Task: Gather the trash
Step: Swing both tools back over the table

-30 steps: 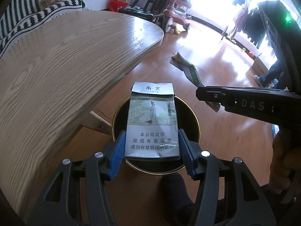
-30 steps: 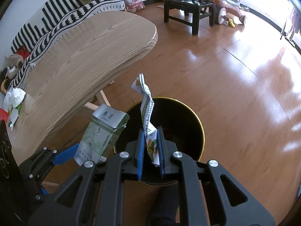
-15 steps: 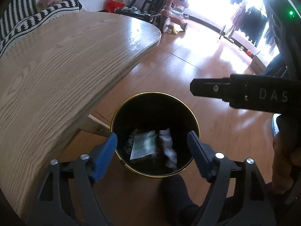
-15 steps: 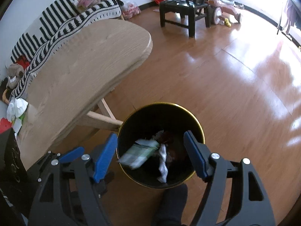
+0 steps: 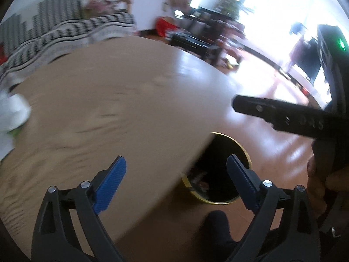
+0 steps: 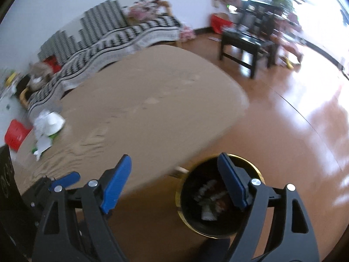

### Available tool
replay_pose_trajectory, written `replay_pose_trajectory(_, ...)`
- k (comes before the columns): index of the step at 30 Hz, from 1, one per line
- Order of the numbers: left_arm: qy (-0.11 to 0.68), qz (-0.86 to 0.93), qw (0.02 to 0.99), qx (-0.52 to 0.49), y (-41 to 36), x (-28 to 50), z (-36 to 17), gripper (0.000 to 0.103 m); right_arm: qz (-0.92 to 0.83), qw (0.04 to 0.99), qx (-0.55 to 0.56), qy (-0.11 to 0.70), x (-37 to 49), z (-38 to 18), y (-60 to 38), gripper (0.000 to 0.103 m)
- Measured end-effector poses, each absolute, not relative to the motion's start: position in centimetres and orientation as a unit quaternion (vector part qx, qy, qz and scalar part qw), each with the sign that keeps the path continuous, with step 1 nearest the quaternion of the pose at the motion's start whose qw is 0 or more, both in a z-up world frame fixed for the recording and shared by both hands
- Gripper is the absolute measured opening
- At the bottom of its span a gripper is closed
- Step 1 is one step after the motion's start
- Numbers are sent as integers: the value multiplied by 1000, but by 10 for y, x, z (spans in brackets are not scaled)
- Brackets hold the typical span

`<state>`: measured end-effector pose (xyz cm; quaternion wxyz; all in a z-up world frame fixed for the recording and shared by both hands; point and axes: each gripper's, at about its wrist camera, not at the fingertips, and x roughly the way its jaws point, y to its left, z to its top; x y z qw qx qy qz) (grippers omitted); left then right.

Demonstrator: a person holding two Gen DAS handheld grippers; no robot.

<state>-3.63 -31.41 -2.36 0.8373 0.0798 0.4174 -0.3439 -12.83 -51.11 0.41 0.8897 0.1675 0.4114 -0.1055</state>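
A black trash bin with a gold rim [image 6: 220,229] stands on the floor beside the wooden table [image 6: 152,109]; it also shows in the left wrist view [image 5: 220,200], partly hidden by the table edge. Crumpled trash [image 6: 209,200] lies inside it. My left gripper [image 5: 176,174] is open and empty, over the table edge. My right gripper [image 6: 174,174] is open and empty, above the bin's left side. White crumpled trash [image 6: 49,124] lies on the table's far left, also seen in the left wrist view [image 5: 13,113]. Both views are blurred.
A striped sofa [image 6: 122,37] stands behind the table. A black chair [image 6: 248,41] and a red container [image 6: 220,23] are at the back. A red box [image 6: 15,134] sits at the far left. The wooden floor [image 6: 294,120] spreads right.
Both grippers have swung up and left from over the bin toward the table. The cigarette pack and wrapper they dropped lie in the bin. Both stay open.
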Motion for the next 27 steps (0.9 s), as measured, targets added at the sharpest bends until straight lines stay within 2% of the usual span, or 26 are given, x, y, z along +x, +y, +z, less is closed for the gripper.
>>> replay_pose_trajectory(16, 418, -91, 902, -54, -33, 35, -1, 91, 121, 893, 158, 403, 22, 27, -297, 79)
replay_pose_trajectory(27, 440, -35, 895, -60, 15, 113, -18, 91, 124, 911, 91, 384, 88, 18, -231, 79)
